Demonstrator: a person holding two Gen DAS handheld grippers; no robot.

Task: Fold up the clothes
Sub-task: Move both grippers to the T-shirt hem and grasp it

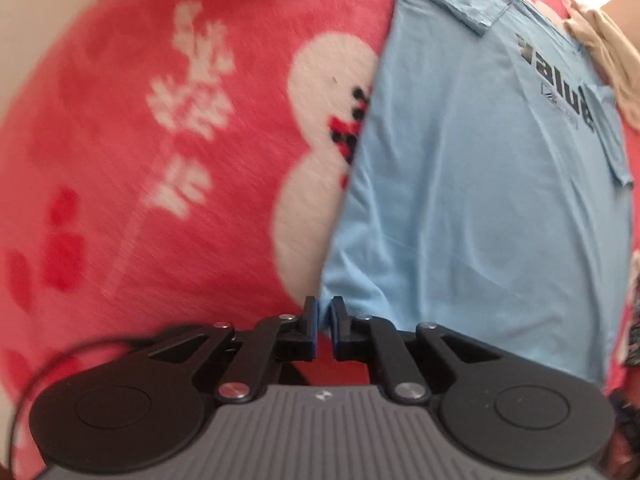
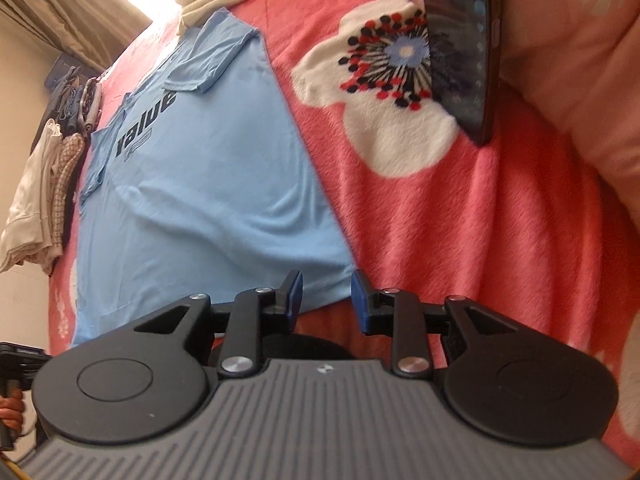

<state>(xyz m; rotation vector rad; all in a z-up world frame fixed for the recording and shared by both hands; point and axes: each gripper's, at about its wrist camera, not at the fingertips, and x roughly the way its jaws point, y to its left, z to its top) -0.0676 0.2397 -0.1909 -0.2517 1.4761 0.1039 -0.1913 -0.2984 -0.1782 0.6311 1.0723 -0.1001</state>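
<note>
A pink fleece blanket (image 1: 120,160) with white snowmen and flowers spreads under both grippers. On it lies a light blue cotton T-shirt (image 1: 472,200) with black lettering, sleeves folded in over its body, stretching away ahead of both grippers. Beyond the shirt's far end sits a heap of cream and checked clothes (image 2: 40,200). A dark phone (image 2: 460,48) leans against a pale pink cushion (image 2: 568,80), ahead and to the right of the right gripper. The left gripper (image 1: 324,312) is clenched on the shirt's near hem corner, pinched between its blue pads. The right gripper (image 2: 326,292) is released, jaws apart, with the shirt's other hem corner lying just ahead between them, pads not pressing it.
</note>
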